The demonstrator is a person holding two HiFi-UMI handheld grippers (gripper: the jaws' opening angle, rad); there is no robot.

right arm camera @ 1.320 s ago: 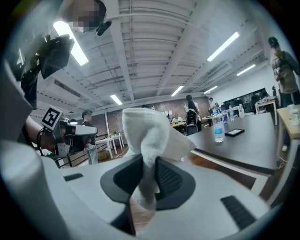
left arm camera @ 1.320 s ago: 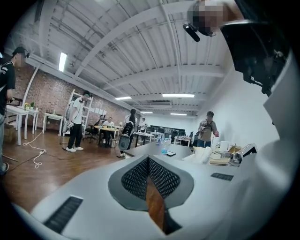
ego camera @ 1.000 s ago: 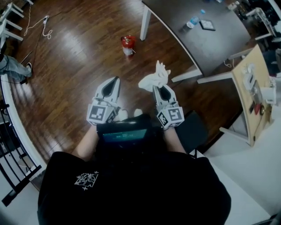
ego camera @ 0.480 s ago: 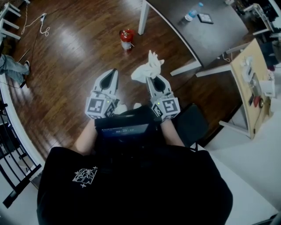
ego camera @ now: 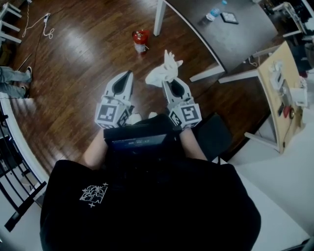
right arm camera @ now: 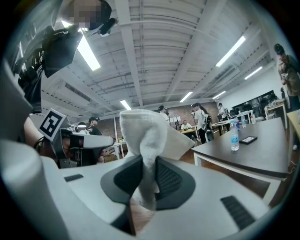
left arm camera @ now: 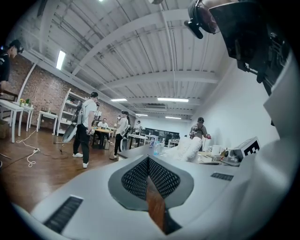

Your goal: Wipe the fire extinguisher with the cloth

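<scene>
A small red fire extinguisher (ego camera: pixel 140 40) stands on the wooden floor ahead of me, near a table leg. My right gripper (ego camera: pixel 168 82) is shut on a white cloth (ego camera: pixel 163 71), which sticks up from its jaws; the cloth (right arm camera: pixel 146 140) fills the middle of the right gripper view. My left gripper (ego camera: pixel 127 74) is shut with nothing in it, its jaws pressed together in the left gripper view (left arm camera: pixel 148 161). Both grippers are held side by side in front of my body, well short of the extinguisher.
A dark table (ego camera: pixel 230 37) with white legs stands at the right, with a water bottle (ego camera: pixel 214 13) and a flat dark item on it. A wooden board (ego camera: pixel 280 93) with parts leans further right. A white cord (ego camera: pixel 45 27) lies on the floor at far left. People stand around.
The whole view has shifted: the extinguisher now sits higher in the head view. Both grippers have risen slightly, the right one still holding the cloth.
</scene>
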